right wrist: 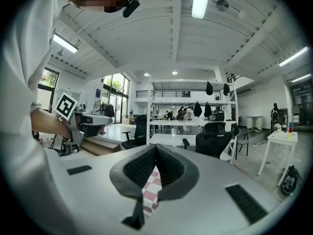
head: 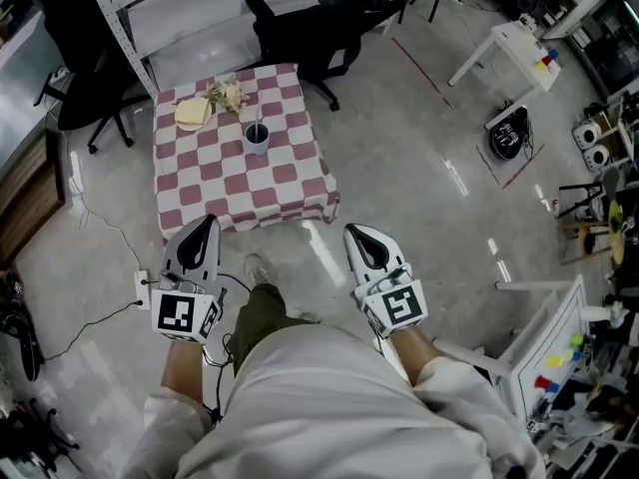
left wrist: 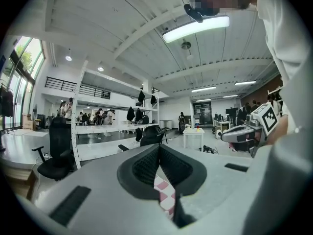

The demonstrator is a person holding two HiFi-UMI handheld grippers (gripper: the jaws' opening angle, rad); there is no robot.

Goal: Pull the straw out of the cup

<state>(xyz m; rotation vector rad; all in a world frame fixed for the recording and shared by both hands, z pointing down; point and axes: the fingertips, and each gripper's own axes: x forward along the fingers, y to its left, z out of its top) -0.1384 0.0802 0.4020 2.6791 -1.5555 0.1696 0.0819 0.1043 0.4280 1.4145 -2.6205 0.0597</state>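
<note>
The straw (head: 259, 127) stands in the cup (head: 257, 140), near the middle of the checkered table (head: 230, 183). The left gripper (head: 206, 226) and right gripper (head: 357, 236) are off the table's near edge, both clenched and empty.

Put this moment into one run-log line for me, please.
stage: before grasp | left gripper: shut, empty | right gripper: shut, empty | straw: in cup | cup: on checkered table, untouched

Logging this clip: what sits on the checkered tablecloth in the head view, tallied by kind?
Cup: 1
Straw: 1, standing in the cup
Flower bunch: 1
Pale yellow flat item: 1, too small to identify
Total: 4
</note>
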